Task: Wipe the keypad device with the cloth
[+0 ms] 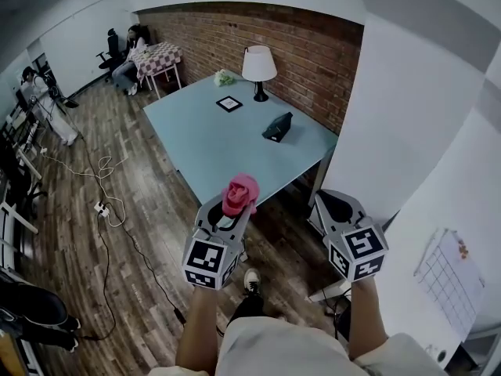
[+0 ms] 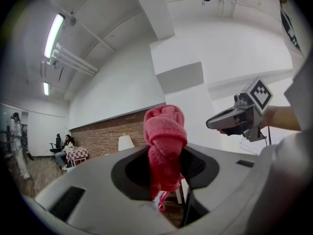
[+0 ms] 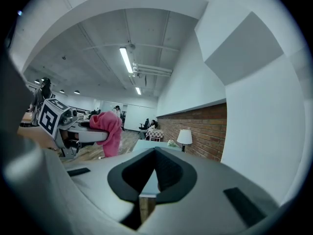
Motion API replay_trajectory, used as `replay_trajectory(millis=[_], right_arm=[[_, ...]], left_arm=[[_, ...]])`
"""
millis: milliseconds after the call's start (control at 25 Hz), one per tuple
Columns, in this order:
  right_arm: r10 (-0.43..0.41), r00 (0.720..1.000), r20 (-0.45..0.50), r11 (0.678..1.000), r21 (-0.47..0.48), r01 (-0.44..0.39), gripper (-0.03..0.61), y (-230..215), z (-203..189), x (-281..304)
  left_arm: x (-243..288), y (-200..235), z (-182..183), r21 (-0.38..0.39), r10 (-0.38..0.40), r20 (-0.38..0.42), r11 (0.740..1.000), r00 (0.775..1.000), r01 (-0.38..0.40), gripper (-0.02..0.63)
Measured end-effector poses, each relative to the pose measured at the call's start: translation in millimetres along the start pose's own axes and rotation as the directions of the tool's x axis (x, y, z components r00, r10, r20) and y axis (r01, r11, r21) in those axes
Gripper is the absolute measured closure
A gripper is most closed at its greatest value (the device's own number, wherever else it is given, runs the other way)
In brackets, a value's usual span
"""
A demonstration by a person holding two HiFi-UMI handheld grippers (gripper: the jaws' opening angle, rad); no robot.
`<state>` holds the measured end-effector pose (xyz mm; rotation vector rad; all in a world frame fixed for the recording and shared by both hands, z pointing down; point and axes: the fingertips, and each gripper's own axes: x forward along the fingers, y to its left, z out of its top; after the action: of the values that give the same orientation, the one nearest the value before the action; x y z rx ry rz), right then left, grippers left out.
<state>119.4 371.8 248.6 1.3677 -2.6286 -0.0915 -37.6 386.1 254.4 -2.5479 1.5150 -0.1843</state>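
- I count two grippers. My left gripper [image 1: 235, 208] is clamped on the one pink cloth [image 1: 239, 193] (bunched, poking up past the jaws).
- My right gripper [image 1: 338, 207] has its jaws together with nothing between them.
- One dark keypad device [image 1: 277, 127] sits on the single pale blue table [image 1: 196, 143], near its right edge, well apart from both grippers.
- One lamp [image 1: 259, 67] stands beyond it.

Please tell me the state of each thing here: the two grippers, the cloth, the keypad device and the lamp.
Left gripper: shut on the cloth.
Right gripper: shut, empty.
Cloth: bunched up, held in the air.
Keypad device: lying on the table, untouched.
Lamp: standing upright on the table.
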Motion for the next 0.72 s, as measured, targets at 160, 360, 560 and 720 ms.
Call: replay_trajectory(millis=[160,360,560,720], right_arm=[[-0.009,1.000,0.007,1.000,-0.001,0.009,0.561,1.4,1.2,-12.6],[-0.021,1.000,0.013,1.000,-0.013,0.021,0.561,7.4,4.2,-20.0],[-0.023,1.000,0.010,1.000,-0.012,0.023,0.561,5.1,2.4,-23.0],[-0.024,1.000,0.009,1.000,-0.011,0.025,0.561,5.7,-0.8,-23.6]], left_arm=[[-9.5,-8.7,4.8,0.000,-0.001,0.009,1.000,1.000,0.001,0.442],[-17.5,-11.3,4.8,-0.008,0.000,0.007,1.000,1.000,0.000,0.442],[-18.1,-15.6,7.4,-0.005,-0.007,0.010,1.000,1.000,0.007,0.442],[-19.8,-16.6,8.8,-0.002,-0.009,0.013,1.000,1.000,0.009,0.442]])
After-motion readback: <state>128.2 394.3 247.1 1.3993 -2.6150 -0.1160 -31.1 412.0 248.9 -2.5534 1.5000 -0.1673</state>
